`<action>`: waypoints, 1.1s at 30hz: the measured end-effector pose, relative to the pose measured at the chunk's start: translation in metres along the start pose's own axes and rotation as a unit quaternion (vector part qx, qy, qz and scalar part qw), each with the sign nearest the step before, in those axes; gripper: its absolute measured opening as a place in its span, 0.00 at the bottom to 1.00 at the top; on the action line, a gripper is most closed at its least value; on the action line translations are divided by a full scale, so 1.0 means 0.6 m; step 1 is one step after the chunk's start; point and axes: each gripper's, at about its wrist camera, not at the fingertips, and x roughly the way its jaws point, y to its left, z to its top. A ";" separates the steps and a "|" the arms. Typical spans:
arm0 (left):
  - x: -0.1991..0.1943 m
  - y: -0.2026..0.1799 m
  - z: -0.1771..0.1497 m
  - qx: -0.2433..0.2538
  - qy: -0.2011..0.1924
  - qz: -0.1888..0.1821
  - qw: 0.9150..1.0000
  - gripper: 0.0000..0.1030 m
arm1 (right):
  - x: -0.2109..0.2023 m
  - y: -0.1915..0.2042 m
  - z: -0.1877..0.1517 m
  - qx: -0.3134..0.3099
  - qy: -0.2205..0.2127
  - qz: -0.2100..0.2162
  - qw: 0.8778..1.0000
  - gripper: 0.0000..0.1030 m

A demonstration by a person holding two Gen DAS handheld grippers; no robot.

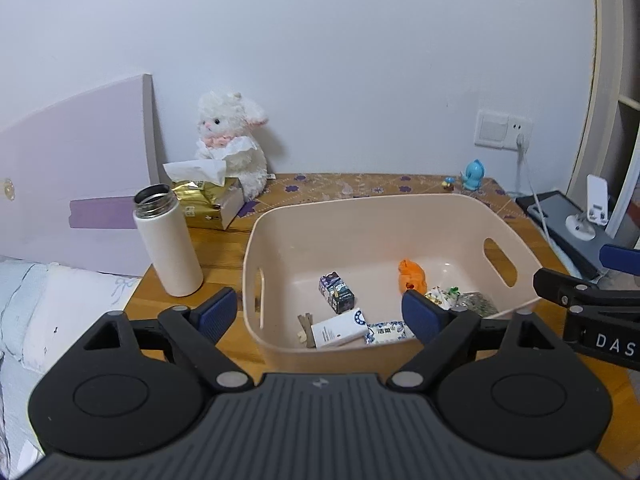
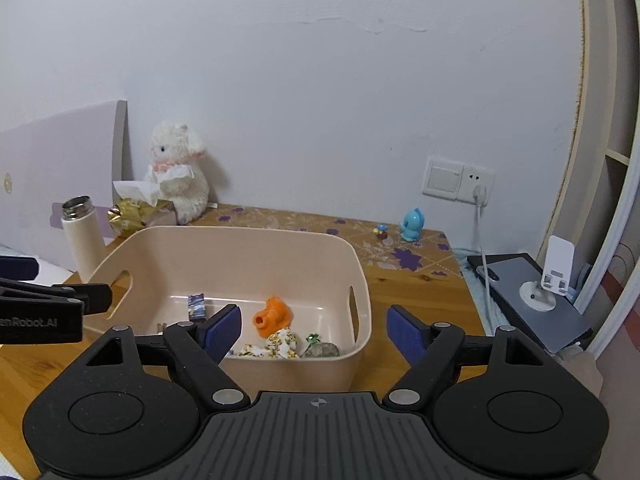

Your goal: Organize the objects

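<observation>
1. Pink basket stands on the wooden table, handle cut-outs in both end walls. Inside lie an orange toy, a small dark carton, a white box, a blue-and-white packet and crumpled wrappers, all on the basket floor toward its near side
2. Left gripper is held level before the basket's near wall, its jaws spread wide across the near-left corner; it grips nothing. Left finger sits outside the basket, right finger overlaps the interior in view; contact cannot be judged
3. Right gripper is held level at the basket's near-right corner, jaws likewise wide apart and empty; one finger appears over the interior, the other outside the wall
4. White flask, uncapped, stands upright left of the basket
5. Behind it: tissue pack and plush lamb against the wall
6. Blue figurine at the table's far right corner
</observation>
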 end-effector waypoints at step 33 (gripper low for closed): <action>-0.261 0.062 -0.109 -0.014 -0.029 -0.016 0.999 0.94 | -0.272 -0.020 -0.087 0.030 -0.069 0.045 0.996 0.95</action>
